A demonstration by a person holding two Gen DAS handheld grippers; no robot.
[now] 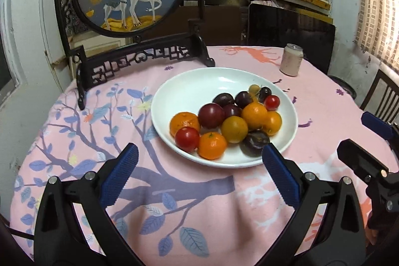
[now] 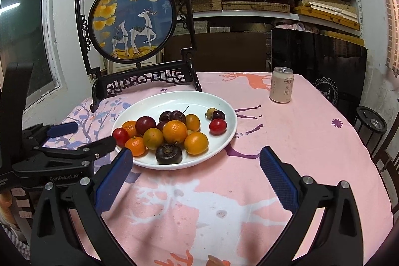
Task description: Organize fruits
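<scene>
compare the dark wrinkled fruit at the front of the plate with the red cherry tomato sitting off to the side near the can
The dark wrinkled fruit is near-black, dull and puckered; the red cherry tomato is bright red, smooth and glossy. The dark fruit looks larger and squat, while the tomato is smaller and rounder. The dark fruit sits against the oranges, but the tomato sits apart from the main pile. Both rest in the white plate, untouched by either claw.

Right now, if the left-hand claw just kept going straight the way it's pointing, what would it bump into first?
Most likely the near rim of the white plate. The left gripper is open and empty, tilted down toward the pink tablecloth; the tangerine sits just past that rim. Depth is hard to judge, so it might touch cloth first.
</scene>
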